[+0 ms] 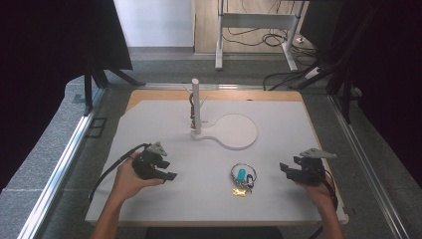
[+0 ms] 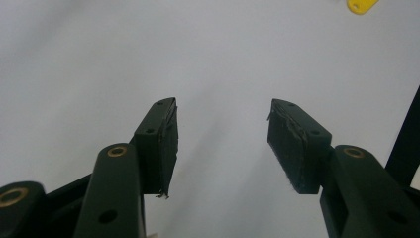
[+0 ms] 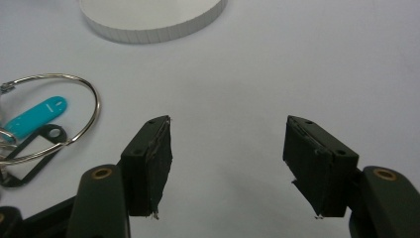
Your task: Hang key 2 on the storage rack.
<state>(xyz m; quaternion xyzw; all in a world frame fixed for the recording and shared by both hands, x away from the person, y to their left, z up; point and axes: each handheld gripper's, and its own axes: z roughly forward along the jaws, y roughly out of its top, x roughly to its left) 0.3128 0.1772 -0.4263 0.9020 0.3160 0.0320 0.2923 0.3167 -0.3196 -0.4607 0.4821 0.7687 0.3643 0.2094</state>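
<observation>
The key ring (image 1: 243,174) lies flat on the desk (image 1: 278,199) between the two hands, nearer the right hand-held gripper (image 1: 284,168) and just off its jaw tips. In the right gripper view the ring (image 3: 59,116) sits to the left of that gripper's (image 3: 228,166) jaws, with a turquoise tag (image 3: 37,116) inside the loop and a black tag (image 3: 34,148) under it. A yellow tag (image 1: 240,191) lies at the ring's near side, and shows at the top edge of the left gripper view (image 2: 362,5). The left hand-held gripper (image 1: 171,176) is released, jaws spread over bare desk with nothing between them. The right one is likewise released and empty. Beyond the ring stands a white post (image 1: 196,107) on a round white base (image 1: 234,130).
</observation>
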